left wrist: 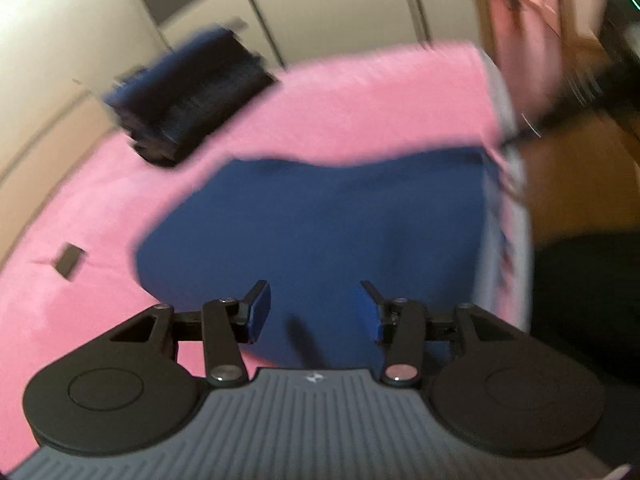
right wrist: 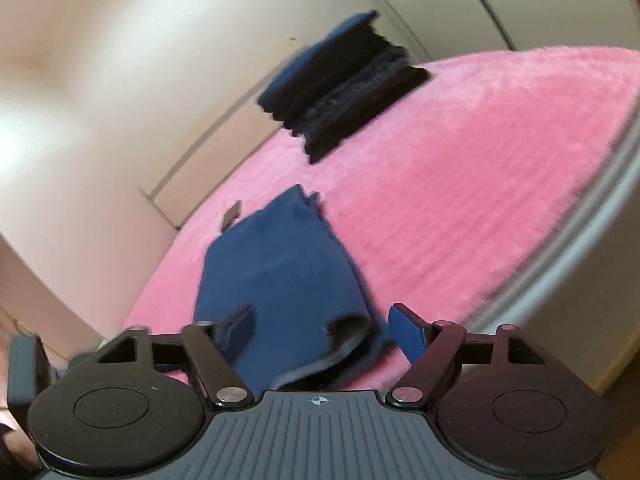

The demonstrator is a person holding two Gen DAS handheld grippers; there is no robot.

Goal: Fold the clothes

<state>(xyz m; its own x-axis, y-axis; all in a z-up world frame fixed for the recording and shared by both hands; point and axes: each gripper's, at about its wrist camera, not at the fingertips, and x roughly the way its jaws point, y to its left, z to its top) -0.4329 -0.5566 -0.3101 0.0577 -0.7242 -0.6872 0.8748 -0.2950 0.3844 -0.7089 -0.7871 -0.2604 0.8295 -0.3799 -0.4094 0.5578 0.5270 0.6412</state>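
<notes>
A blue garment [left wrist: 328, 216] lies folded on a pink fuzzy blanket [left wrist: 360, 92]; it also shows in the right wrist view [right wrist: 280, 268], long and narrow, with a grey-lined opening at its near end. My left gripper [left wrist: 316, 308] is open just above the garment's near edge, holding nothing. My right gripper [right wrist: 324, 332] is open, its fingers on either side of the garment's near end, not closed on it. A stack of folded dark clothes [left wrist: 188, 96] sits at the blanket's far side, also in the right wrist view [right wrist: 344, 84].
A small dark tag-like object [left wrist: 70, 260] lies on the blanket left of the garment, also in the right wrist view [right wrist: 232, 214]. Cream cabinet panels [right wrist: 100, 80] stand behind. The bed's grey edge [right wrist: 580, 260] runs on the right. Both views are blurred.
</notes>
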